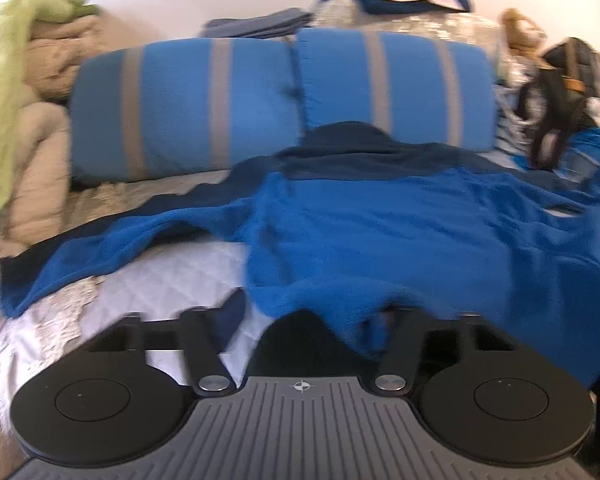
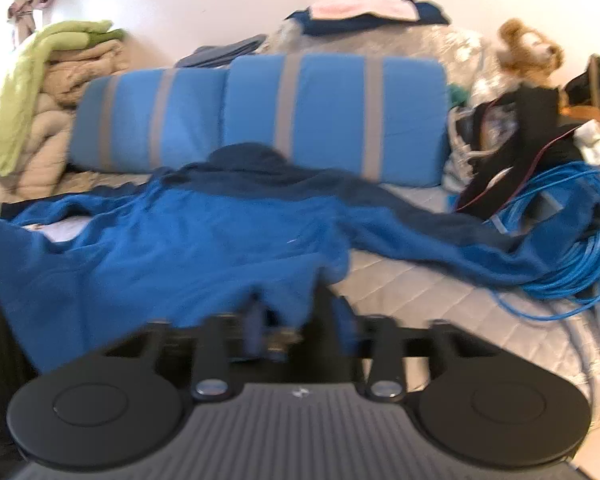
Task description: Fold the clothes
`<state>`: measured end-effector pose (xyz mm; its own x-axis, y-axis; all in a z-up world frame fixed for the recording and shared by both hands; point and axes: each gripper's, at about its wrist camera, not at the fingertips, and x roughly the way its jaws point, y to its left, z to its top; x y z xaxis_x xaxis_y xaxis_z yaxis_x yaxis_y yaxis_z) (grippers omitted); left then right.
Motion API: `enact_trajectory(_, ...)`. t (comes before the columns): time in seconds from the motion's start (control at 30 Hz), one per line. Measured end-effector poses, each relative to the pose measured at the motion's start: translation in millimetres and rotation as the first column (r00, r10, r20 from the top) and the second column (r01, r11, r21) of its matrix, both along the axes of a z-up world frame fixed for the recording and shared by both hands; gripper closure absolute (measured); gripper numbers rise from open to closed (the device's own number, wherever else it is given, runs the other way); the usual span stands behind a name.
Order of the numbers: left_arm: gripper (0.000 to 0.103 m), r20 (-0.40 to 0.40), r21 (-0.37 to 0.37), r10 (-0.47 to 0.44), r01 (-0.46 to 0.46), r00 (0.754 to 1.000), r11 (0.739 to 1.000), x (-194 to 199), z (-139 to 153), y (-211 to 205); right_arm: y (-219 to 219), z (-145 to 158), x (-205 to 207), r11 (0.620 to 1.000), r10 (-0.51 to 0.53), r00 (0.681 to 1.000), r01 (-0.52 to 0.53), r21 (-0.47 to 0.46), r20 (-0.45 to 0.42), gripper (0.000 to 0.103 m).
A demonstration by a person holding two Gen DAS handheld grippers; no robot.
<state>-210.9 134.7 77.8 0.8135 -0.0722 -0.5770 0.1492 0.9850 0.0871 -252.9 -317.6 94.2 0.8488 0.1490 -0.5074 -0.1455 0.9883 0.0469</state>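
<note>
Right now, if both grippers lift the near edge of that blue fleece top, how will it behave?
The blue fleece top will probably flop: it lies wrinkled on the bed and bunches at the left gripper and right gripper. Its spread sleeves would likely dangle and drag. The fuzzy pile suggests it won't slip easily.

Bare quilted bed (image 2: 440,292) R of blue robe (image 2: 180,240): free. Cable coil (image 2: 572,240) blocks far R, striped pillows (image 1: 260,100) behind; L strip prob. open.
</note>
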Motion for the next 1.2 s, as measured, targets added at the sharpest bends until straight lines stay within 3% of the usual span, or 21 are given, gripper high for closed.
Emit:
enact_trajectory(0.07, 0.081, 0.009, 0.021, 0.001, -0.001, 1.000, 1.000, -4, 4, 3, 1, 4, -1, 1.000, 0.011, 1.000, -0.011, 0.000, 0.001, 0.088)
enact_trajectory(0.17, 0.082, 0.033, 0.056, 0.021, -0.022, 0.999, 0.998, -12, 10, 10, -1, 11, -3, 1.000, -0.005, 1.000, 0.005, -0.009, 0.017, 0.088)
enact_trajectory(0.23, 0.084, 0.054, 0.057, 0.049, -0.052, 0.997, 0.997, -19, 17, 21, -9, 19, -7, 0.999, -0.037, 0.998, 0.038, -0.010, 0.040, 0.096)
enact_trajectory(0.43, 0.087, 0.102, 0.071, 0.057, -0.065, 0.993, 0.995, -50, 38, 36, -31, 44, -18, 0.996, -0.088, 0.990, 0.091, -0.022, 0.107, 0.098)
enact_trajectory(0.5, 0.095, 0.112, 0.101, 0.059, -0.071, 0.992, 0.992, -59, 42, 32, -30, 50, -23, 0.995, -0.084, 0.989, 0.089, -0.038, 0.118, 0.098)
enact_trajectory(0.63, 0.101, 0.109, 0.167, 0.134, -0.152, 0.985, 0.974, -62, 32, 43, -34, 51, -28, 0.971, -0.190, 0.970, 0.209, -0.119, 0.153, 0.103)
enact_trajectory(0.7, 0.101, 0.086, 0.144, 0.204, -0.215, 0.975, 0.966, -56, 22, 61, -58, 47, -24, 0.962, -0.257, 0.961, 0.264, -0.062, 0.105, 0.103)
enact_trajectory(0.83, 0.097, 0.019, -0.004, 0.261, -0.261, 0.965, 0.965, -48, 7, 84, -74, 30, -19, 0.966, -0.258, 0.966, 0.258, 0.012, 0.015, 0.102)
enact_trajectory(0.87, 0.090, 0.008, -0.015, 0.259, -0.259, 0.966, 0.966, -46, 3, 83, -74, 27, -18, 0.970, -0.242, 0.970, 0.242, 0.024, 0.002, 0.097)
enact_trajectory(0.9, 0.072, -0.004, -0.020, 0.253, -0.253, 0.968, 0.967, -43, 0, 82, -73, 24, -18, 0.975, -0.221, 0.975, 0.221, 0.034, -0.009, 0.089)
enact_trajectory(0.97, 0.047, 0.002, -0.077, 0.227, -0.226, 0.974, 0.971, -45, -3, 78, -70, 19, -16, 0.982, -0.175, 0.984, 0.176, 0.060, -0.024, 0.054)
enact_trajectory(1.0, 0.040, 0.022, -0.127, 0.209, -0.205, 0.978, 0.971, -48, -3, 78, -67, 16, -16, 0.985, -0.159, 0.987, 0.161, 0.067, -0.025, 0.037)
enact_trajectory(1.07, 0.034, 0.062, -0.224, 0.177, -0.159, 0.982, 0.962, -52, -1, 78, -63, 12, -17, 0.989, -0.126, 0.992, 0.128, 0.072, -0.023, 0.025)
enact_trajectory(1.2, 0.032, 0.115, -0.352, 0.190, -0.139, 0.975, 0.926, -57, 1, 85, -57, 10, -20, 0.994, -0.087, 0.996, 0.088, 0.071, -0.022, 0.017)
